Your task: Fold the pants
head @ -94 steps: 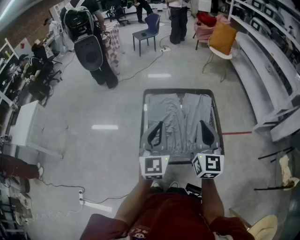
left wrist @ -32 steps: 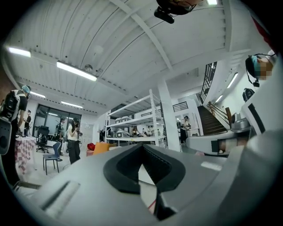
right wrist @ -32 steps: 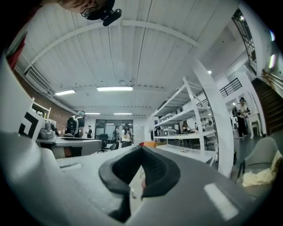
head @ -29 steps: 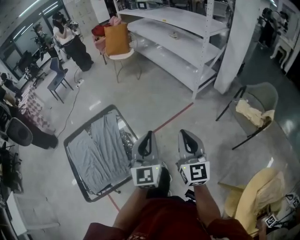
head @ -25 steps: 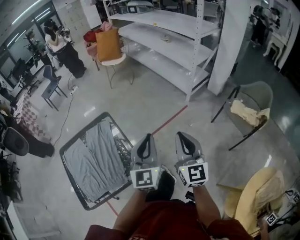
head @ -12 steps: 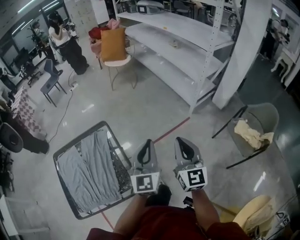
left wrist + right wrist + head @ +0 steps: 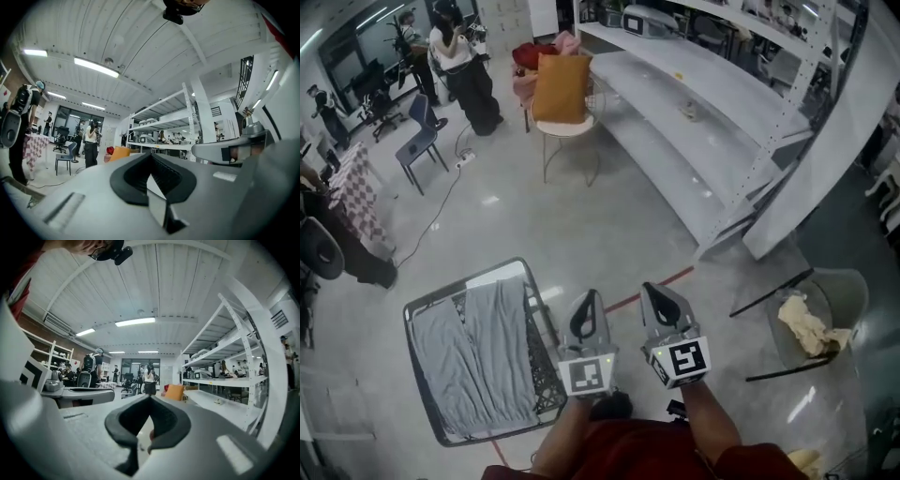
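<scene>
On tbl [image 7: 492, 275]: pants [image 7: 473, 356] flat, unfolded

I'm scanning for print and nothing comes up legible: no words, no numbers, no brand, no sign anywhere in view. The only markings I can pick out are black-and-white square patterns, one on the left marker cube [image 7: 586, 375] behind the left gripper [image 7: 589, 298], one on the right marker cube [image 7: 679, 361] behind the right gripper [image 7: 652, 291]. Those are code squares, not letters.
</scene>
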`<state>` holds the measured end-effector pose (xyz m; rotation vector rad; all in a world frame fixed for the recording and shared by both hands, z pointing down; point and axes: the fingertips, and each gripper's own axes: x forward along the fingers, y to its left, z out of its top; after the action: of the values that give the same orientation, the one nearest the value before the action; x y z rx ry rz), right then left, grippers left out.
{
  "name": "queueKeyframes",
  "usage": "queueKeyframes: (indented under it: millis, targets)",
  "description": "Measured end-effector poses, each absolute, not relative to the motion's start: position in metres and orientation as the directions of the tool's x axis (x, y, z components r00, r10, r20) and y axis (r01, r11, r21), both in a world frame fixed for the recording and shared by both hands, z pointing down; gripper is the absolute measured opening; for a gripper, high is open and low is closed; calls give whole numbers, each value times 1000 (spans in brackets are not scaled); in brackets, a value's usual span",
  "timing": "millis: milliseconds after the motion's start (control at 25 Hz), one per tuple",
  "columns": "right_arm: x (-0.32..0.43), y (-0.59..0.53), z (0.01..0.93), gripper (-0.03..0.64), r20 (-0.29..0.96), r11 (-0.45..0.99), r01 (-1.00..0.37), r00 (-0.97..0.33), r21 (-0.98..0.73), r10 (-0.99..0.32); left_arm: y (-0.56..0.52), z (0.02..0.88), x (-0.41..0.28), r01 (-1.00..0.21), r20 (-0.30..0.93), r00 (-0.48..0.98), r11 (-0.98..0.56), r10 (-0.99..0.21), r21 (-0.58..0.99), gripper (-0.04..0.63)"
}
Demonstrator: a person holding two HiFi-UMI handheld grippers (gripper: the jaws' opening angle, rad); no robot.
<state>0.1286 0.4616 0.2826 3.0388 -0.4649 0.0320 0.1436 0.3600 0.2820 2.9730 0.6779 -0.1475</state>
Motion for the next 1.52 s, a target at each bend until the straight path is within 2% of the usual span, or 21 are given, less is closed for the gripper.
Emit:
queueKeyframes:
  millis: [400,760,1120,1520]
  targets:
    - [188,345,265,2,17,-822,-559,828,111,-561,245,276,170,160,-138,979,-984,148,81,4]
    - [211,219,281,2,32,-556,-829,558,56,-829,125,287,139,-258,-117,958,-965,-260,40,4]
    - [244,113,309,2,47,-204,-979,203,-26,-978,45,304,107,-645,-71,764,-764,-642,-25,4]
    - [279,71,314,2,28,116,-992,-118,-56,-993,43,315,89,-876,-4,476,-474,-879,-93,5]
